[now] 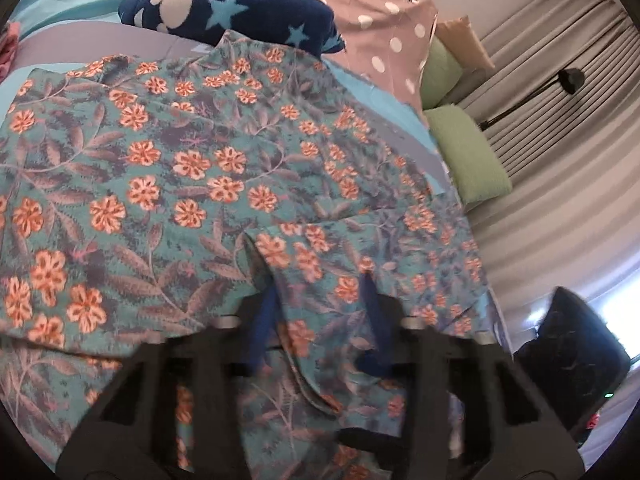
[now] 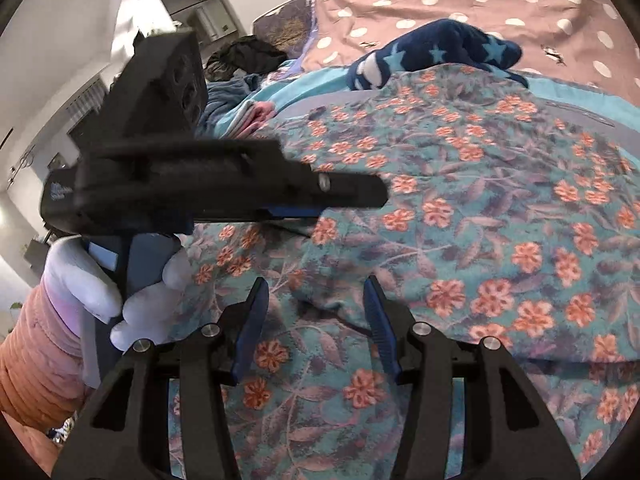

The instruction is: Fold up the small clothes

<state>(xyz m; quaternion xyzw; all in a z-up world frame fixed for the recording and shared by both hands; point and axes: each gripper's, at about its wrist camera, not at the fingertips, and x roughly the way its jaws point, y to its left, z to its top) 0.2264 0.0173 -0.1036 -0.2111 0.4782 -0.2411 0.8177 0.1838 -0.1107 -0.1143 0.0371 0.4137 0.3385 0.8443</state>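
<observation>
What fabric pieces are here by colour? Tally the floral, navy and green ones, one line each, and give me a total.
floral garment: 1
navy star fleece: 1
green cushions: 2
Total: 4

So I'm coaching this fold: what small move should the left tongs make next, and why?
Probably close the left tongs on the raised fold of the floral garment. Their fingers stand apart with that folded edge running up between them, nothing gripped yet. The right tongs are open too, over a wrinkle nearby.
</observation>
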